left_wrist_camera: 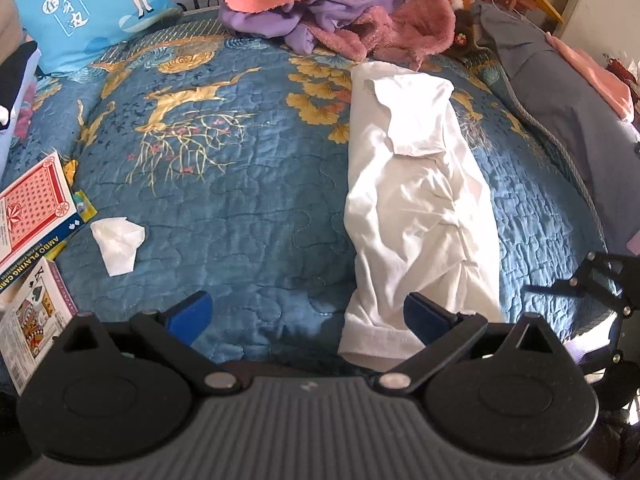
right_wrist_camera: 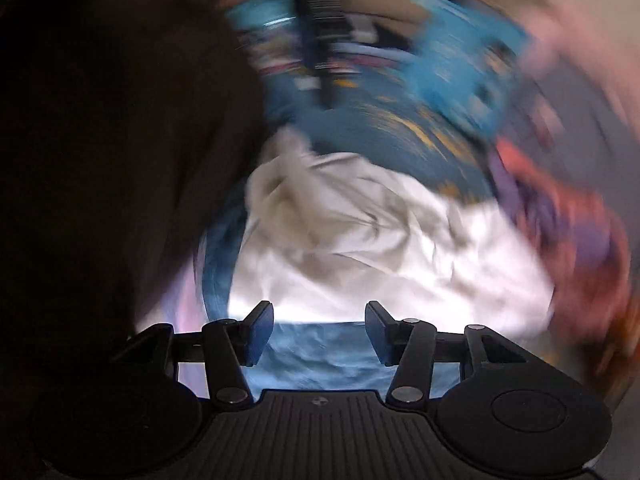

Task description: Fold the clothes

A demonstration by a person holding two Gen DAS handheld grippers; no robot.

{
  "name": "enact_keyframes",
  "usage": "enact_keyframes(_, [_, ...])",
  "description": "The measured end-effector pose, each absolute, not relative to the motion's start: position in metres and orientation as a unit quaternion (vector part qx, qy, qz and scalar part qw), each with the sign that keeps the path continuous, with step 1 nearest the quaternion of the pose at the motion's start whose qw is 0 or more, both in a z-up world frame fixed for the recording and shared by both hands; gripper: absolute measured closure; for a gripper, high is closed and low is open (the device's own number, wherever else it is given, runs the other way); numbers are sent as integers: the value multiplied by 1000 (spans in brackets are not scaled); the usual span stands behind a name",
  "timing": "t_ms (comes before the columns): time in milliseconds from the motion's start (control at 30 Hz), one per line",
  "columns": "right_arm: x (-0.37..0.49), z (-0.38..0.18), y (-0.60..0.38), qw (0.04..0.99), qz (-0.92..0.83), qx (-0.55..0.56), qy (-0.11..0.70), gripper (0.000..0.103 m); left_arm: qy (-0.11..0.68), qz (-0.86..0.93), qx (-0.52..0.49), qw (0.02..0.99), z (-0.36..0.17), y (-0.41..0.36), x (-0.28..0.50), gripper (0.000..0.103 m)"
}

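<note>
The white garment (left_wrist_camera: pixel 416 216) lies folded lengthwise on the blue quilted bed (left_wrist_camera: pixel 240 208), toward three o'clock. The left gripper (left_wrist_camera: pixel 308 316) hangs wide open above its hem; the right gripper (right_wrist_camera: pixel 319 332) is open, empty.

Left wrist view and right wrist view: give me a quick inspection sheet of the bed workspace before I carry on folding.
Surface: blue quilted bedspread, gold pattern.
Job's things: white garment, folded into a long strip, wrinkled; pink and purple clothes pile unfolded at far edge.
Clutter: crumpled tissue, playing card boxes at left.
Grippers: left gripper open, one finger over the garment's hem; right gripper open, nothing between fingers, view blurred.
Cables: nothing seen.
Surroundings: blue printed pillow, grey bedding at right.
</note>
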State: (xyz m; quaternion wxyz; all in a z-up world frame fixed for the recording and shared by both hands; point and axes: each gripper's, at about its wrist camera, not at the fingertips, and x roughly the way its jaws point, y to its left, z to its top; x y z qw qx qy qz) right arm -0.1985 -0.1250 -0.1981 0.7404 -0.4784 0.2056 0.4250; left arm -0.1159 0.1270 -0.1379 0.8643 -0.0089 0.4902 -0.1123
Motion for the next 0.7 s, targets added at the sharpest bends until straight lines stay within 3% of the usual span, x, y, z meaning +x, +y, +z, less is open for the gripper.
enact_keyframes(233, [-211,-234,-124,621,464,-629,57,48,492,-115,-10,863,-138,124,-117,0])
enact_keyframes(367, [-210,-246,-127,598,460,-656,-23,42,492,-116,-7,863,-138,123,-119,0])
enact_keyframes(700, [-206,-261,-145,580,465,-662,-98,36,495,-110,-25,861,-140,131,-117,0])
